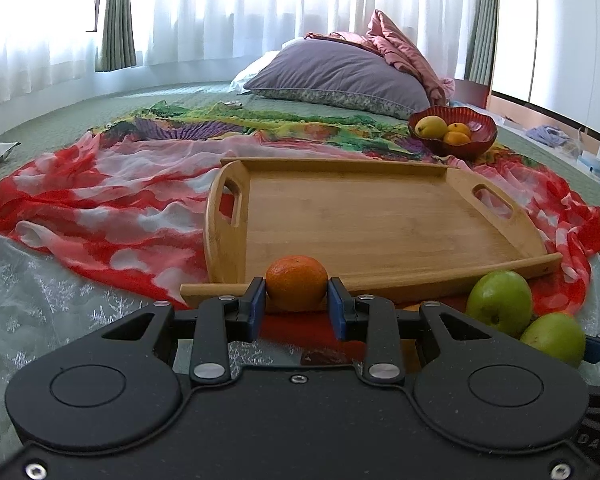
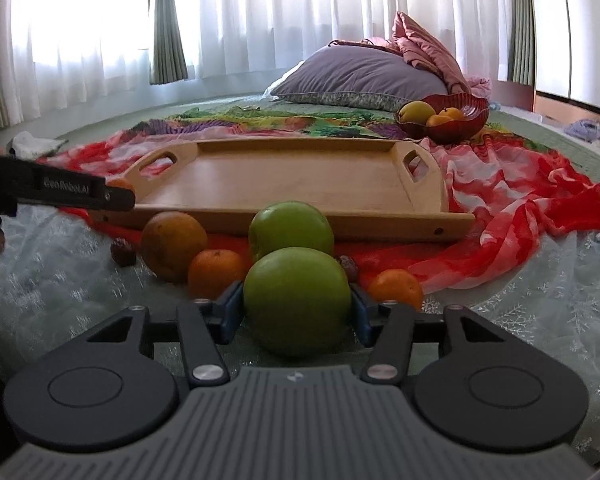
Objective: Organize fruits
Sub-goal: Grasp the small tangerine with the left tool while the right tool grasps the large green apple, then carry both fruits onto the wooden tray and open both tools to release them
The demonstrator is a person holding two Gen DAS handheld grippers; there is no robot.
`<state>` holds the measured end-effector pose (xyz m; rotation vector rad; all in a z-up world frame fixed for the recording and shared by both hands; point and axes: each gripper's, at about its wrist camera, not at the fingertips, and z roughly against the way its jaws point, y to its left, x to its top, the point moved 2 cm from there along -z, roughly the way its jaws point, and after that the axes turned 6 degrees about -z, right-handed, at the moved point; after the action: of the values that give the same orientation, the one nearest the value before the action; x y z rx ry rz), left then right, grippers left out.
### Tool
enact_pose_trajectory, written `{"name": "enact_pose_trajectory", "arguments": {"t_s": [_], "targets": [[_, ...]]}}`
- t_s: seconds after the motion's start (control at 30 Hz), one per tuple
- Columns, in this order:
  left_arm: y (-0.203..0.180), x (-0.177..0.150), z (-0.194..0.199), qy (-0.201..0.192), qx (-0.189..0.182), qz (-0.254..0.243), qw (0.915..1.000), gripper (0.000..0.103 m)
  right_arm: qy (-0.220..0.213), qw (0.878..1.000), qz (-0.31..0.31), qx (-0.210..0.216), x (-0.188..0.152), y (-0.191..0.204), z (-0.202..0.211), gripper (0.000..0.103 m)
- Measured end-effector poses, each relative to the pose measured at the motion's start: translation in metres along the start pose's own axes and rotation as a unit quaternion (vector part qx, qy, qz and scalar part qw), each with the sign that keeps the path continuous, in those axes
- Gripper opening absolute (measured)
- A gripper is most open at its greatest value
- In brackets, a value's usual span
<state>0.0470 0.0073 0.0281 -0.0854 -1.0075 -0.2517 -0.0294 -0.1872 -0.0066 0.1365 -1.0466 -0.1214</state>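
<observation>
My left gripper [image 1: 297,302] is shut on a small orange tangerine [image 1: 296,282], held just before the near rim of the bare wooden tray [image 1: 380,216]. My right gripper [image 2: 297,312] is shut on a green apple [image 2: 297,300] low over the bedspread. Behind it lie a second green apple [image 2: 291,229], a large orange [image 2: 174,240], and two tangerines [image 2: 216,272] [image 2: 396,287]. Both green apples show in the left wrist view [image 1: 500,296] [image 1: 554,338]. The left gripper's side [image 2: 60,194] shows at the left of the right wrist view.
A red bowl [image 1: 478,142] with a yellow fruit and oranges stands beyond the tray's far right corner. Two small dark dates [image 2: 122,251] [image 2: 348,266] lie near the fruit. A red and white scarf [image 1: 100,216] lies under the tray. Pillows [image 1: 340,72] lie at the back.
</observation>
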Motion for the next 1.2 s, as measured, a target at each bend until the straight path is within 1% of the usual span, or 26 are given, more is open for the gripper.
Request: {"name": "enact_pose_trajectory", "arguments": {"t_s": [0.17, 0.27, 0.37, 0.43, 0.5, 0.6, 0.67, 0.73, 0.8, 0.93, 1.03, 1.2], "targets": [[0.003, 0.018, -0.007, -0.007, 0.000, 0.002, 1.0000, 0.031, -0.024, 1.000, -0.016, 0.008, 0.017, -0.004, 0.011, 0.058], [0.004, 0.033, -0.015, -0.007, -0.002, 0.001, 1.0000, 0.031, -0.039, 0.999, -0.026, 0.016, 0.040, -0.011, 0.011, 0.058], [0.004, 0.050, -0.028, -0.005, -0.005, -0.005, 1.0000, 0.031, -0.041, 0.998, -0.036, 0.017, 0.071, -0.020, -0.001, 0.058], [0.005, 0.063, -0.042, 0.007, -0.016, -0.003, 0.9999, 0.031, -0.027, 0.998, -0.051, 0.022, 0.093, -0.028, -0.017, 0.058], [0.005, 0.075, -0.057, 0.021, -0.026, -0.001, 0.9995, 0.031, -0.004, 0.998, -0.060, 0.027, 0.114, -0.037, -0.037, 0.058], [0.003, 0.093, -0.082, 0.044, -0.030, -0.002, 0.9986, 0.031, 0.036, 0.997, -0.061, 0.022, 0.141, -0.043, -0.076, 0.058], [0.001, 0.101, -0.100, 0.059, -0.034, -0.001, 0.9977, 0.031, 0.062, 0.996, -0.062, 0.016, 0.153, -0.046, -0.101, 0.058], [0.001, 0.107, -0.115, 0.070, -0.033, 0.006, 0.9970, 0.031, 0.083, 0.994, -0.069, 0.016, 0.159, -0.049, -0.123, 0.058], [0.000, 0.109, -0.130, 0.079, -0.023, 0.011, 0.9966, 0.031, 0.097, 0.992, -0.075, 0.012, 0.162, -0.051, -0.142, 0.058], [-0.002, 0.105, -0.148, 0.094, -0.010, 0.011, 0.9955, 0.031, 0.110, 0.991, -0.075, -0.006, 0.157, -0.052, -0.164, 0.058], [-0.004, 0.101, -0.156, 0.098, -0.008, 0.006, 0.9952, 0.031, 0.120, 0.989, -0.083, -0.013, 0.150, -0.054, -0.173, 0.058], [-0.007, 0.094, -0.162, 0.104, -0.004, -0.001, 0.9946, 0.031, 0.124, 0.989, -0.078, -0.019, 0.141, -0.056, -0.178, 0.058]]}}
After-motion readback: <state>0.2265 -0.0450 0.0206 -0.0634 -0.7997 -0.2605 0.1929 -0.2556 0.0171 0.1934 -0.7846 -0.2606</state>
